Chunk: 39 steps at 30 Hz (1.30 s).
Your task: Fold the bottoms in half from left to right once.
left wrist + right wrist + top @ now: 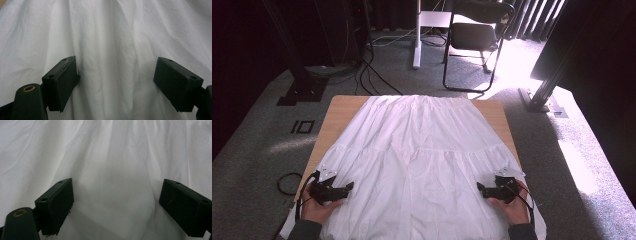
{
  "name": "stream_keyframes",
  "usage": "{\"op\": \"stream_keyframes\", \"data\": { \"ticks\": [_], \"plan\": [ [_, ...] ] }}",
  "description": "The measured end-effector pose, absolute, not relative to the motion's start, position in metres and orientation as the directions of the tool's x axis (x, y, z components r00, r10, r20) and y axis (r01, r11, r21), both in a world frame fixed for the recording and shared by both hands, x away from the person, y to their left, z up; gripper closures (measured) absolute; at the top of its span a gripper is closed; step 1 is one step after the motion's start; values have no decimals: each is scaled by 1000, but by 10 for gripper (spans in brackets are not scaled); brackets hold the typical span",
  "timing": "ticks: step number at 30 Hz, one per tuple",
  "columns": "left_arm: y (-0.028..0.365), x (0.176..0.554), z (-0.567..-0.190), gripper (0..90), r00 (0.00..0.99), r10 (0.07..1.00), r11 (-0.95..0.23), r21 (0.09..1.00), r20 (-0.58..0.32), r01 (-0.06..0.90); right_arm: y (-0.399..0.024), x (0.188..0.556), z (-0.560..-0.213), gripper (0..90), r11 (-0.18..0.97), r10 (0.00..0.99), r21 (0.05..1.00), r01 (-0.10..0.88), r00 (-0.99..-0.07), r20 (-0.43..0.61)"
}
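A white tiered skirt (417, 155) lies spread flat over the wooden table (341, 107), its narrow waistband at the far end and its wide hem toward me. My left gripper (349, 187) rests on the near left of the cloth, pointing inward, jaws wide apart over bare fabric (115, 75). On the near right my right gripper (480, 188) mirrors it, open too, with only white cloth (115, 195) between its black fingers (56, 205). Neither holds anything.
Beyond the table's far edge stand a black folding chair (474, 35) and a white post (417, 35). Cables (372, 75) run across the grey carpet, and a black stand base (302, 90) sits at the far left. The hem hangs over the near edge.
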<state>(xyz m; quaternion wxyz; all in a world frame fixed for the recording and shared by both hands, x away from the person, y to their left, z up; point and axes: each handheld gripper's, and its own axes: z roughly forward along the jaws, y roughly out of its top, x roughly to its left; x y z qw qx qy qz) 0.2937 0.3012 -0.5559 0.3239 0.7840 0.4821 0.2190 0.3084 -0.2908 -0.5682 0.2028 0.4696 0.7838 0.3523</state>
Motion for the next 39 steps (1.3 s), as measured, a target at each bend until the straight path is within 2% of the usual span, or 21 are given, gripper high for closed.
{"op": "stream_keyframes", "data": {
  "ticks": [10,12,14,16,21,25,29,34,39],
  "plan": [
    [301,294,-556,202,424,905,-315,720,31,619,-290,308,-568,115,313,878,742,592,-478,10],
    [302,293,-555,243,407,913,-300,724,30,621,-290,308,-568,115,314,878,743,592,-478,10],
    [303,291,-554,332,395,918,-287,731,26,619,-290,308,-568,115,314,878,743,592,-478,10],
    [306,287,-549,352,378,925,-272,747,29,607,-290,308,-568,117,314,878,743,591,-478,9],
    [322,275,-532,300,327,944,-238,781,47,578,-290,308,-568,121,312,879,744,591,-476,11],
    [342,265,-530,255,266,963,-197,773,38,603,-291,307,-568,127,311,880,744,591,-476,10],
    [360,254,-536,156,198,979,-162,766,46,622,-291,307,-568,131,310,881,745,591,-474,10],
    [370,251,-546,98,205,979,-145,747,12,649,-291,307,-568,131,309,881,745,591,-474,10],
    [370,260,-558,53,203,979,-156,706,18,691,-291,307,-568,131,309,881,745,591,-473,10]
  ]
}}
